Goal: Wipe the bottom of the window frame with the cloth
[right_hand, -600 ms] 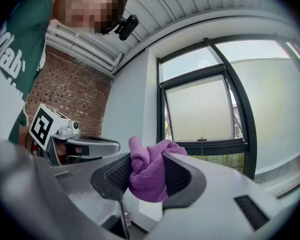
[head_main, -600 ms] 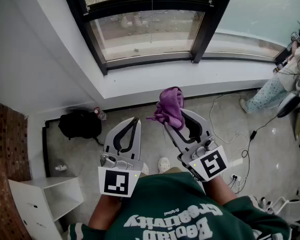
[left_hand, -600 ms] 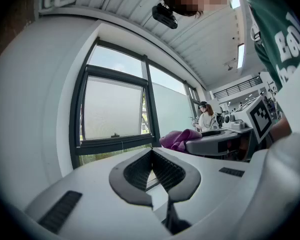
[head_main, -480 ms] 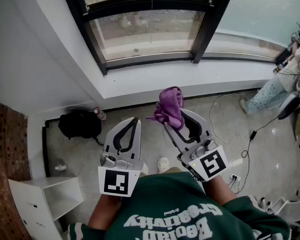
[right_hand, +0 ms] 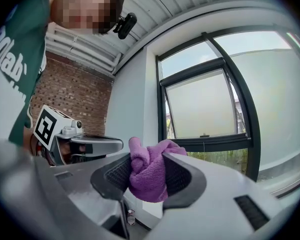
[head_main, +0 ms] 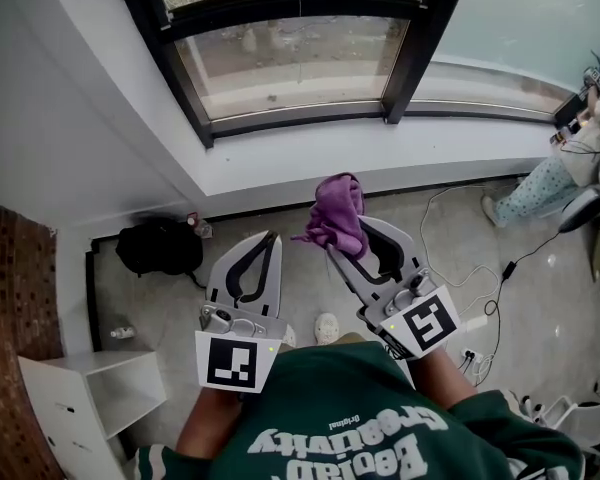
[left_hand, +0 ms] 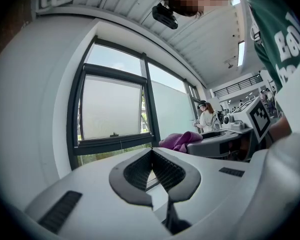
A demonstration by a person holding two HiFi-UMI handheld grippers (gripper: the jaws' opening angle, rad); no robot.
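A bunched purple cloth (head_main: 340, 216) sits clamped in my right gripper (head_main: 350, 230), below the white sill; in the right gripper view the cloth (right_hand: 149, 171) fills the gap between the jaws of the right gripper (right_hand: 147, 176). My left gripper (head_main: 264, 250) hangs beside it on the left, shut with nothing between its tips, and the left gripper (left_hand: 151, 153) shows its pads touching. The black window frame's bottom rail (head_main: 290, 119) runs above the sill, well ahead of both grippers. The same rail (right_hand: 215, 140) lies beyond the cloth.
A wide white sill (head_main: 310, 163) stands between me and the window. On the floor lie a black bag (head_main: 160, 248) at left and cables (head_main: 460, 258) at right. A white shelf (head_main: 90, 398) stands at lower left. Another person (head_main: 565, 163) is at far right.
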